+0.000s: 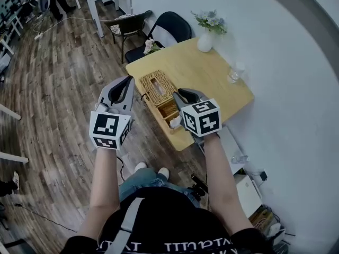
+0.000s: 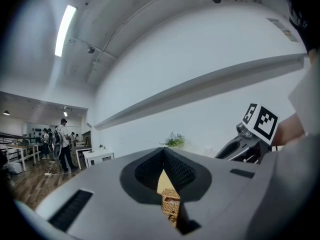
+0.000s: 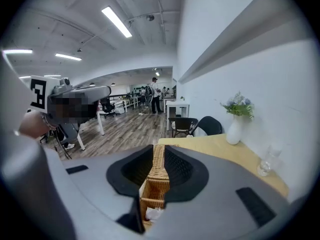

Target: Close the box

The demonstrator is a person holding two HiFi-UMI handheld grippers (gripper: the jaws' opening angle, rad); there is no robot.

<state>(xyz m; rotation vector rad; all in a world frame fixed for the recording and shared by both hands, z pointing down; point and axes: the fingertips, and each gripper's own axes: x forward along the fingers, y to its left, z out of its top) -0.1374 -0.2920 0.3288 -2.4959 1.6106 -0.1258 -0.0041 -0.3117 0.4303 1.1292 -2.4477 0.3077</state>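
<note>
Left gripper: it is held over the wood floor, just off the near edge of the table. It is to the left of the box and touches nothing.
Left jaws: they are almost together, with only a thin gap. Nothing is in the gap. The box just shows far behind it.
Lid: it is flipped open. It is woven and has a long slot in the middle. It sits on the far side of the box, toward the table's left corner.
Box: a woven tissue box, open on top. It sits on the table right by the near edge, between the two grippers.
Tissue: a white bit lies inside the box, at the end close to the person.
Right gripper: it is held over the table, and its tips are just beside the right side of the box.
Right jaws: they are a little apart and hold nothing. The woven side of the box and the tissue show through the gap.
Vase: it is white with flowers in it and stands upright at the far corner of the table.
Glass: it is clear and stands near the table's right edge, by the wall, well apart from the box.
</note>
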